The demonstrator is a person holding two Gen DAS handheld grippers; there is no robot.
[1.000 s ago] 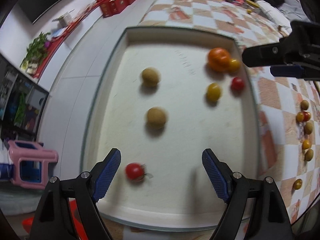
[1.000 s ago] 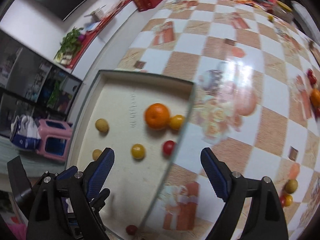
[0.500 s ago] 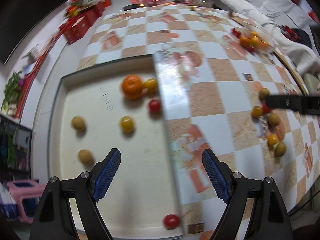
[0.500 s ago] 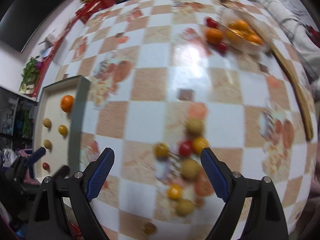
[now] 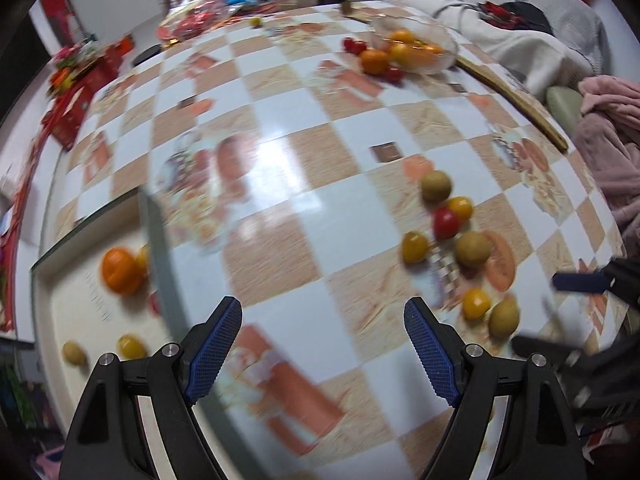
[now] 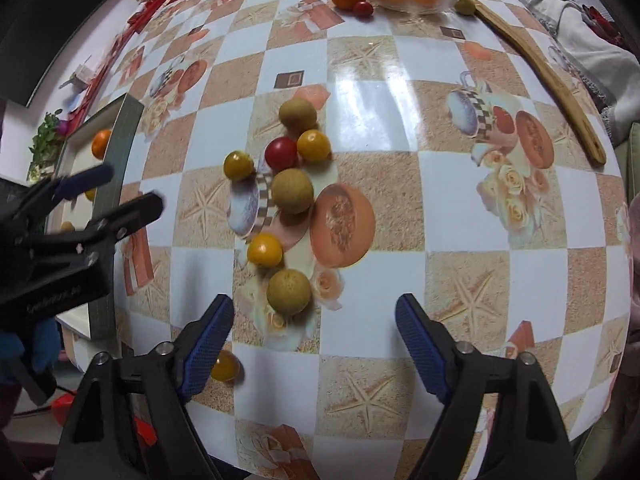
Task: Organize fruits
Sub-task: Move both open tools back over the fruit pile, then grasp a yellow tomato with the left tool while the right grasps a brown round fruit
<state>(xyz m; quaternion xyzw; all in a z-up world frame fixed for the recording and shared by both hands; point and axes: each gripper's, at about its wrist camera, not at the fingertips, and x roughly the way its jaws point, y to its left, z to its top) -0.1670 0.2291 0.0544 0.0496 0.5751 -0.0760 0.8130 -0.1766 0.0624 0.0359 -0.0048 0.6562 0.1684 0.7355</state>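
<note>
Checkered tablecloth point(image 6: 400, 208), fruit cluster point(image 6: 288, 188) scattered.

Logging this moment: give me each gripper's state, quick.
Left gripper: open, holding nothing.
Right gripper: open, holding nothing.

Both grippers have swung away from the white tray point(image 5: 52, 292) toward the loose fruit cluster point(image 6: 292, 190) on the checkered tablecloth point(image 6: 400, 128), the right gripper point(image 6: 314, 338) now hovering over it, the left gripper point(image 5: 322, 344) trailing alongside.
</note>
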